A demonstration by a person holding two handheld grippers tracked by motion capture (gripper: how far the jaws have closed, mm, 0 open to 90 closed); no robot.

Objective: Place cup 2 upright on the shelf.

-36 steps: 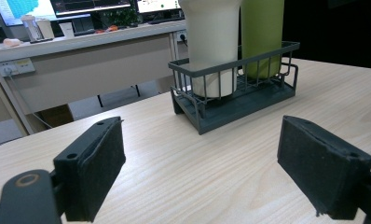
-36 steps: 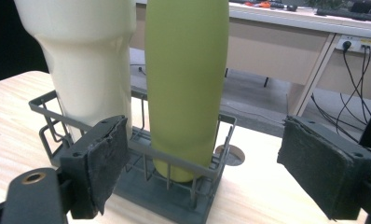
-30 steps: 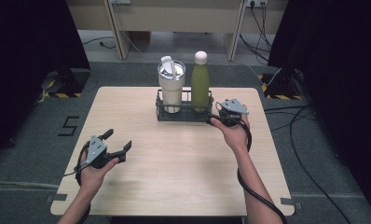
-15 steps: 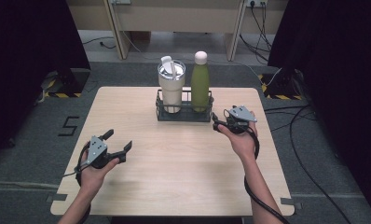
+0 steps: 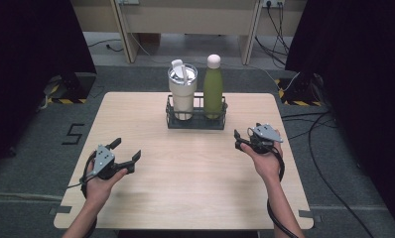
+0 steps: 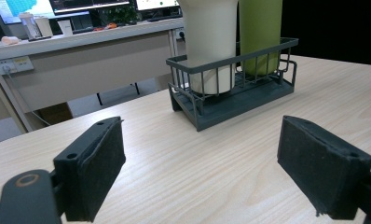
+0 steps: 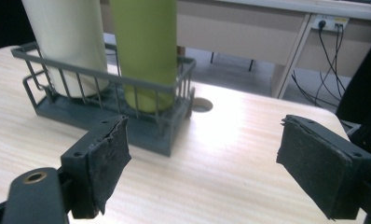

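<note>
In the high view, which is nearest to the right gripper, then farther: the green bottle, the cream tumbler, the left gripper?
1. Green bottle, in the rack's right half, nearest the right gripper.
2. Cream tumbler, in the rack's left half.
3. Left gripper, across the table.

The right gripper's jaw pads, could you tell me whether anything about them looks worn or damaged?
Yes. In the right gripper view, the pad on the left-hand side is frayed and ragged along its upper and inner edges; the other pad looks a little rough at its top corner. The wire rack, tumbler and green bottle stand upright, nothing spilled.
</note>
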